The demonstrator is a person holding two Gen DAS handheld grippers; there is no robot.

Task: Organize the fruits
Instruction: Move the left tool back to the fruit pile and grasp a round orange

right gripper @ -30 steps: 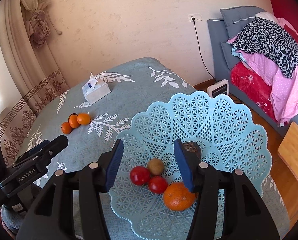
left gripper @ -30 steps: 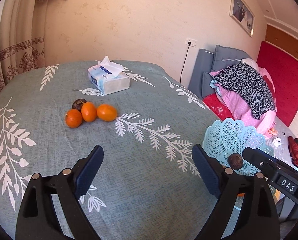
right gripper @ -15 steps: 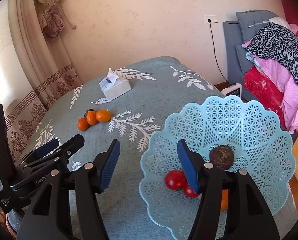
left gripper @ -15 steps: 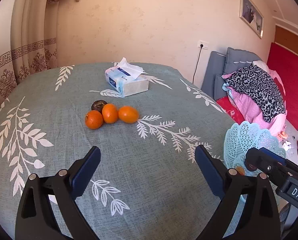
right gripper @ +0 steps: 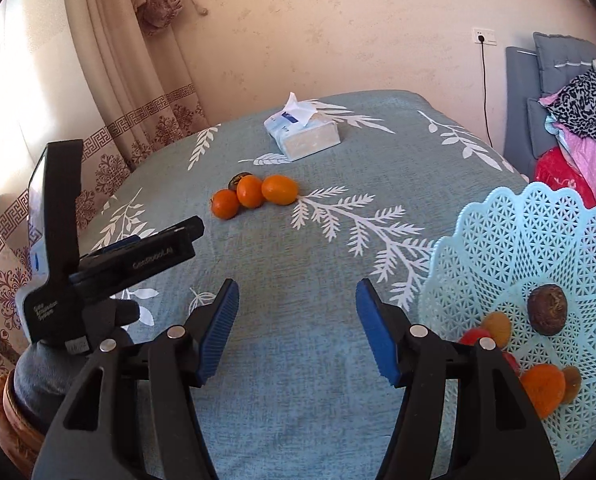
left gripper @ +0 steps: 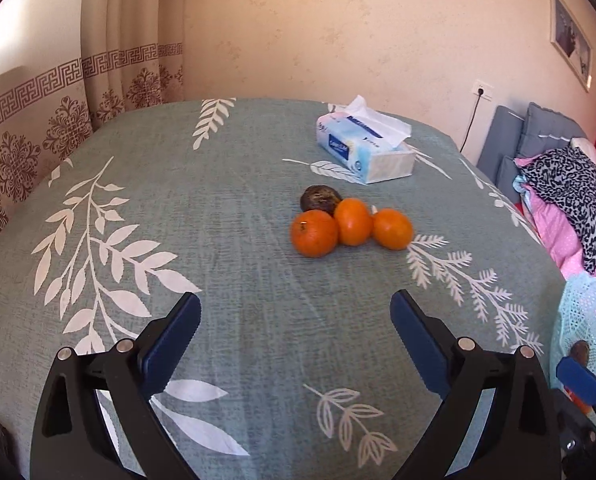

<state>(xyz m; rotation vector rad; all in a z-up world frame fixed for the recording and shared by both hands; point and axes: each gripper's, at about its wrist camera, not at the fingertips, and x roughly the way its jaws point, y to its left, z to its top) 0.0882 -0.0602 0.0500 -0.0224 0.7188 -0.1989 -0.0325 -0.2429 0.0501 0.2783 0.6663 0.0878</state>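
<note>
Three oranges (left gripper: 351,222) and a dark brown fruit (left gripper: 318,198) lie together mid-table; they also show in the right wrist view (right gripper: 254,192). A light blue lattice basket (right gripper: 537,248) at the right holds a dark brown fruit (right gripper: 546,309), an orange (right gripper: 543,388), red fruits (right gripper: 473,336) and others. Its rim shows in the left wrist view (left gripper: 585,312). My left gripper (left gripper: 294,344) is open and empty, short of the oranges. My right gripper (right gripper: 298,328) is open and empty over the cloth, left of the basket.
A tissue box (left gripper: 363,152) stands behind the fruit on the teal leaf-print tablecloth (left gripper: 178,220). Curtains (left gripper: 78,92) hang at the left. A bed with piled clothes (left gripper: 569,200) lies to the right. The left gripper's body (right gripper: 110,264) shows in the right wrist view.
Both grippers have swung left, away from the basket and toward the oranges. The basket has slid to the right edge of both views. Both stay open and empty.
</note>
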